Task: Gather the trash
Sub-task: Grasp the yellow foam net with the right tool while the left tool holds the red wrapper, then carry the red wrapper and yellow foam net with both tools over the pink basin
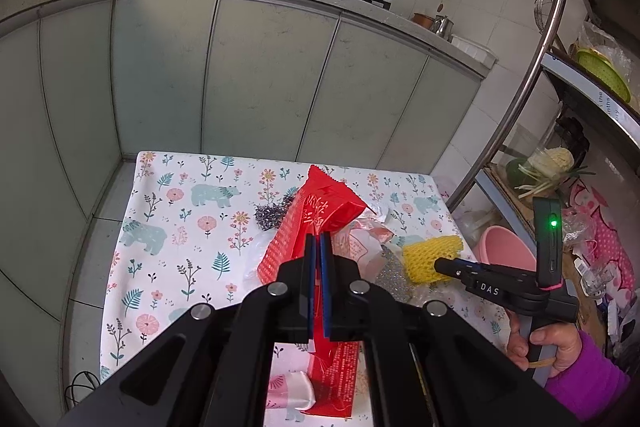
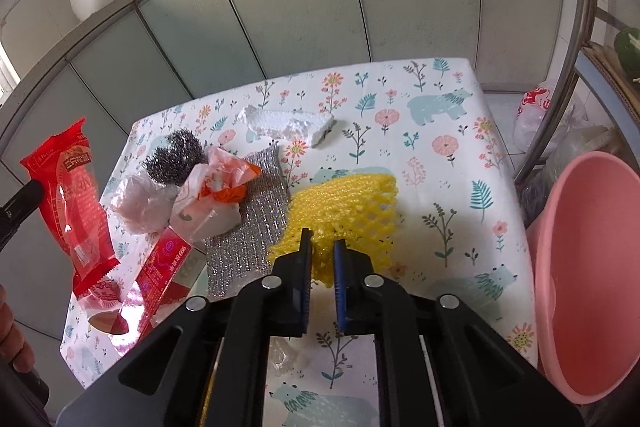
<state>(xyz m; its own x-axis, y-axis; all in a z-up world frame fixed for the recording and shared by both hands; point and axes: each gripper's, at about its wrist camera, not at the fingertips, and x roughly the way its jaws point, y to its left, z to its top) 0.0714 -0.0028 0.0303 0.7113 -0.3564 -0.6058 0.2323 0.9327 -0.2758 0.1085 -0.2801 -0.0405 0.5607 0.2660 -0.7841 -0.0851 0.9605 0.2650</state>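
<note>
My left gripper (image 1: 319, 247) is shut on a red snack wrapper (image 1: 320, 215) and holds it above the floral table (image 1: 180, 227); the wrapper also shows at the left of the right wrist view (image 2: 76, 203). My right gripper (image 2: 321, 247) is shut on a yellow foam fruit net (image 2: 348, 211), which rests on the table (image 2: 440, 147); it also shows in the left wrist view (image 1: 430, 257). Other trash lies on the table: a silver scouring cloth (image 2: 248, 239), a steel wool ball (image 2: 176, 159), crumpled plastic bags (image 2: 216, 195), a white foam chunk (image 2: 288, 125) and a red packet (image 2: 160, 275).
A pink plastic bin (image 2: 588, 267) stands off the table's right edge. A metal shelf rack (image 1: 560, 75) with vegetables is at the right. Kitchen cabinets (image 1: 240, 67) with woks on the counter stand behind the table.
</note>
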